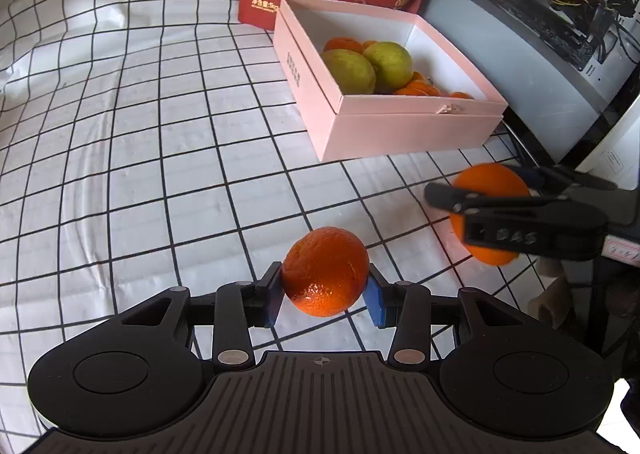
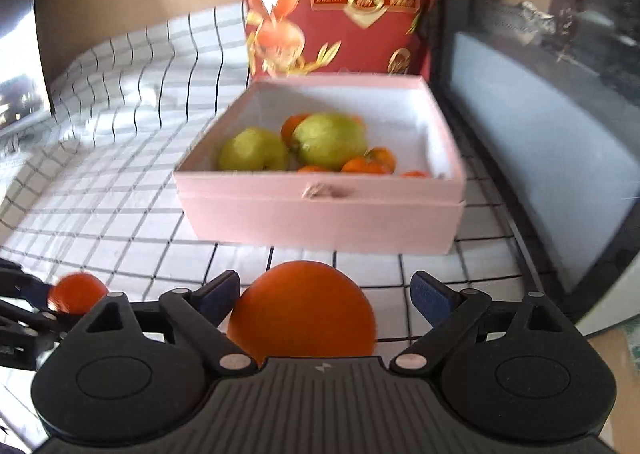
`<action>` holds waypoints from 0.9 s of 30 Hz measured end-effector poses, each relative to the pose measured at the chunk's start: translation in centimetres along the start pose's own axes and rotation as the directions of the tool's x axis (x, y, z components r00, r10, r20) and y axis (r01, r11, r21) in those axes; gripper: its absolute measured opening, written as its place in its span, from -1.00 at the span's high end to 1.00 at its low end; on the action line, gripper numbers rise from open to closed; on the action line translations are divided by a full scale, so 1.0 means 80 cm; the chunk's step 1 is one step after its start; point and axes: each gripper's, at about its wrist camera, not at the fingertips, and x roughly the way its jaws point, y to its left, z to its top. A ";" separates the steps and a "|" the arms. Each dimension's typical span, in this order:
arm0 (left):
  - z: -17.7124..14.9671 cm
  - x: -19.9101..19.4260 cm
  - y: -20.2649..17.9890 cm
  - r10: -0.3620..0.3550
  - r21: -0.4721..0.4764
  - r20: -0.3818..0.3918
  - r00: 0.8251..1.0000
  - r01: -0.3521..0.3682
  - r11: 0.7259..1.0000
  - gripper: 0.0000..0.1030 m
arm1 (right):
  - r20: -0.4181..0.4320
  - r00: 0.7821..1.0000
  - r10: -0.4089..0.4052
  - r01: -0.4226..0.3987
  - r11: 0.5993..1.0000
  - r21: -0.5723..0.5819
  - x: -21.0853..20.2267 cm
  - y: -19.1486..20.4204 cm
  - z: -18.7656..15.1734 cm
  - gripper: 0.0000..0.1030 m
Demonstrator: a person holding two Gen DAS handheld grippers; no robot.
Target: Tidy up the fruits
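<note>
orange (image 2: 302, 310), lower half hidden, seemingly loose between right hand-held gripper (image 2: 326, 300) pads.

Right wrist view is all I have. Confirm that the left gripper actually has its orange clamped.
Observer: Yes. In the left wrist view, both blue pads of the left gripper press against the sides of the small orange.
Operator: Describe the pink box's left outer wall.
Observer: The pink box carries a short column of small dark print on that wall.
Operator: Check my right gripper from the side.
Observer: The right gripper straddles the large orange. Its near finger crosses the front of the fruit.
</note>
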 end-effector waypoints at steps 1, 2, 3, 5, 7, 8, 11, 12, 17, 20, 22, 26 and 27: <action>0.000 0.000 0.001 0.000 -0.003 0.000 1.000 0.000 1.000 0.10 | -0.015 1.000 0.004 -0.004 1.000 -0.004 0.004 0.002 -0.002 -0.69; -0.001 0.001 0.002 -0.002 -0.007 -0.002 1.000 0.002 1.000 0.10 | -0.030 0.999 0.011 -0.011 1.000 -0.007 0.007 0.004 -0.003 -0.61; -0.001 0.002 0.003 -0.005 -0.011 -0.007 1.000 0.005 1.000 0.10 | -0.041 0.999 0.016 -0.016 1.000 -0.009 0.008 0.005 -0.005 -0.58; -0.001 0.006 0.004 -0.013 -0.012 -0.022 1.000 0.013 1.000 0.10 | -0.051 0.999 0.014 -0.015 1.000 -0.015 0.009 0.006 -0.010 -0.56; -0.002 0.009 0.004 -0.017 -0.009 -0.033 0.999 0.017 1.000 0.10 | -0.063 0.998 0.012 -0.013 1.000 -0.024 0.010 0.006 -0.013 -0.56; -0.002 0.010 0.004 -0.019 -0.007 -0.038 0.999 0.019 1.000 0.10 | -0.061 0.998 0.011 -0.013 1.000 -0.028 0.009 0.006 -0.013 -0.55; -0.002 0.012 0.002 -0.024 0.004 -0.046 0.999 0.024 1.000 0.10 | -0.069 0.998 0.015 -0.018 0.999 -0.038 0.004 0.004 -0.017 -0.51; -0.002 0.013 0.002 -0.026 0.009 -0.048 0.999 0.027 1.000 0.10 | -0.069 0.997 0.020 -0.022 0.999 -0.036 0.001 0.002 -0.018 -0.50; 0.003 0.019 -0.002 -0.043 0.035 -0.058 0.997 0.045 0.998 0.10 | -0.072 0.997 0.016 -0.019 0.999 -0.039 -0.004 0.000 -0.020 -0.41; 0.005 0.023 -0.004 -0.058 0.042 -0.061 0.996 0.060 0.997 0.10 | -0.070 0.998 0.008 -0.011 0.999 -0.041 -0.005 0.002 -0.020 -0.40; 0.007 0.025 -0.005 -0.070 0.039 -0.060 0.996 0.073 0.997 0.10 | -0.074 0.997 0.006 -0.008 0.999 -0.031 -0.005 0.002 -0.019 -0.40; 0.019 0.022 0.001 -0.102 0.016 -0.022 0.995 0.103 0.995 0.10 | -0.092 0.996 0.023 -0.022 1.000 0.016 -0.004 -0.004 -0.011 -0.39; 0.025 0.020 0.003 -0.110 0.007 -0.007 0.994 0.110 0.994 0.10 | -0.089 0.996 0.030 -0.028 0.999 0.027 -0.006 -0.005 -0.007 -0.39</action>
